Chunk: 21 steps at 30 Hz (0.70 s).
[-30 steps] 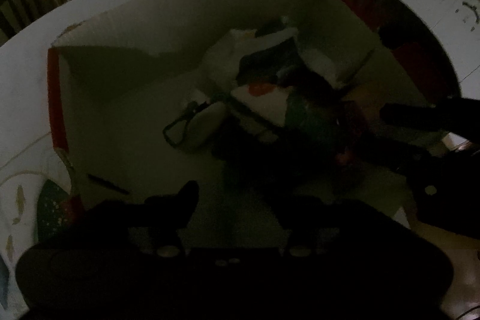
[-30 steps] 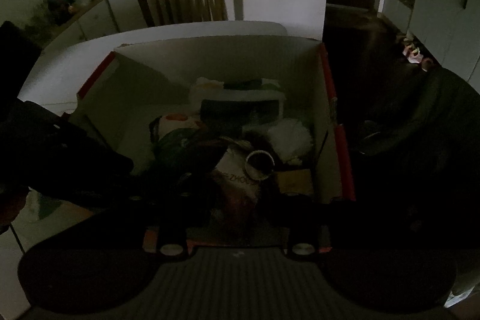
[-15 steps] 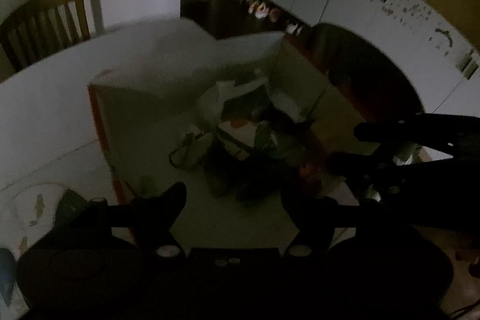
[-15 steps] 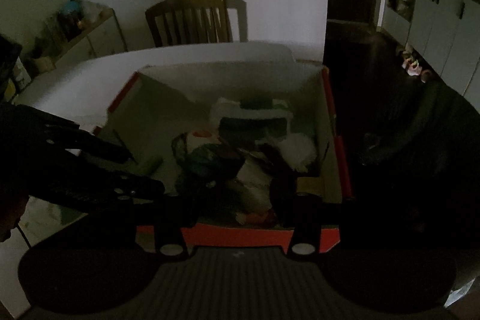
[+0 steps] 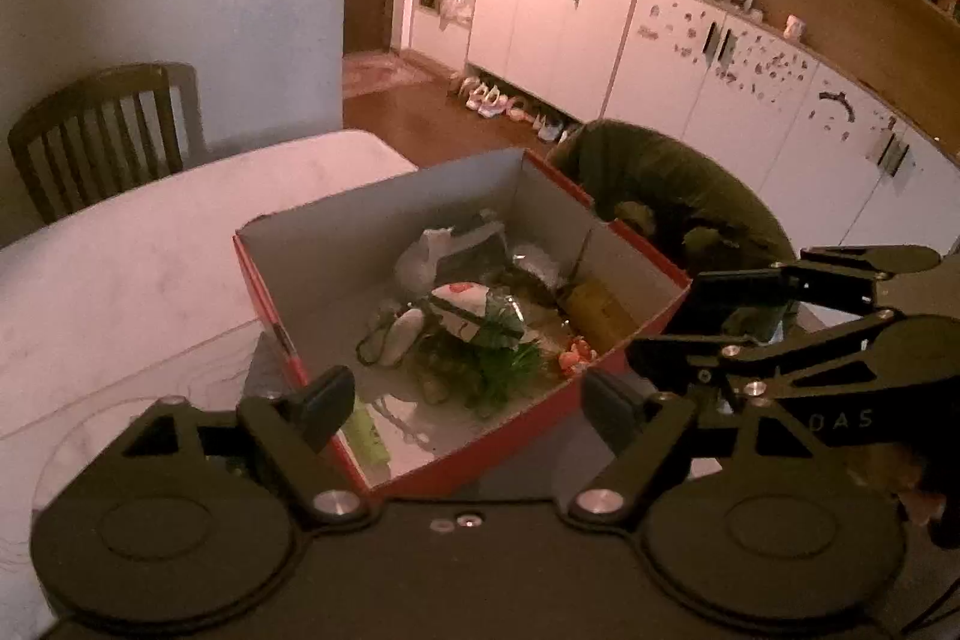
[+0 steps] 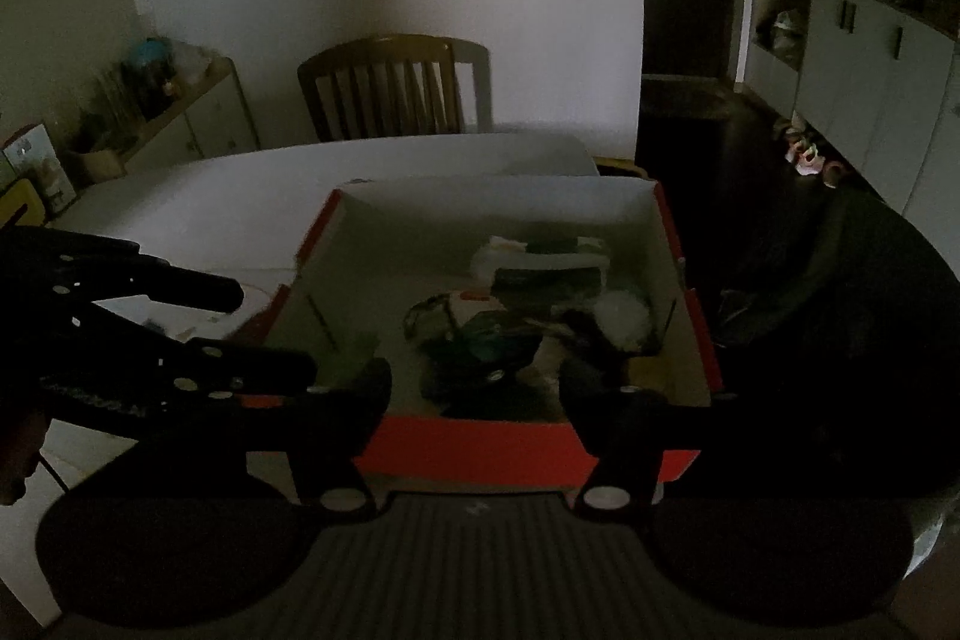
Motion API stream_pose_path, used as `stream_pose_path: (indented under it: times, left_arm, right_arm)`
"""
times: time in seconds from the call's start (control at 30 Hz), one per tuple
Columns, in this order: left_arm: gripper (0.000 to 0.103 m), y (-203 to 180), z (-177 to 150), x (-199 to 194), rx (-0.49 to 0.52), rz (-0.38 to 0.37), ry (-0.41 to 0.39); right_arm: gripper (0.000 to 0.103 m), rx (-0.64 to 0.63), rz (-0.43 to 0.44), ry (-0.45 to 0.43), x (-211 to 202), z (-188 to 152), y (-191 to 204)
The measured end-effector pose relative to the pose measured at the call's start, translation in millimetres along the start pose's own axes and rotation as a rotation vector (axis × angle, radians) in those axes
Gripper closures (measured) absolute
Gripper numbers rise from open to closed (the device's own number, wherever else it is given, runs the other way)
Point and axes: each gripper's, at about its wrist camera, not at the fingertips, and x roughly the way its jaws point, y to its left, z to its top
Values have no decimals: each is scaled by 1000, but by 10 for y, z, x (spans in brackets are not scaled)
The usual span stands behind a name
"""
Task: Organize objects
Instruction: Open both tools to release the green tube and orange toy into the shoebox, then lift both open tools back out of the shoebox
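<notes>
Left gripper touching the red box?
Cannot tell. In the left wrist view the left gripper is open and overlaps the red box near corner; right wrist view is too dark to settle it.

Home dining room: wooden chair, white table, wall cabinets, shoes on floor.

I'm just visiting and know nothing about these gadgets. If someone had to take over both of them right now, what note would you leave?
Left gripper: open, holding nothing, hovering over the near corner of the red box.
Right gripper: open, empty, above the box's near wall.
Things: a jumble of small items lies inside the box on the white table; a green tube lies in its near corner.
Done: items sit in the box.
Left: cannot tell what still needs sorting; nothing is gripped.
</notes>
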Motion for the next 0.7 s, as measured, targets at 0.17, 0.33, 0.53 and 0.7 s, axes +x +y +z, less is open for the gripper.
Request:
stream_pose_path:
  times: [0.17,0.33,0.53,0.7]
  left_arm:
    - [14,28,-64,-180,-2,-11,-47]
    - [7,34,-129,-336,-11,-40,-85]
    - [0,-4,-194,-469,-15,-41,-117]
    - [0,-13,-260,-516,-28,-50,-134]
  right_arm:
    - [30,11,-15,-20,-164,-41,136]
    - [22,22,-25,-40,-318,-95,233]
    - [17,13,-55,-72,-486,-137,348]
    - [17,8,-69,-85,-578,-171,410]
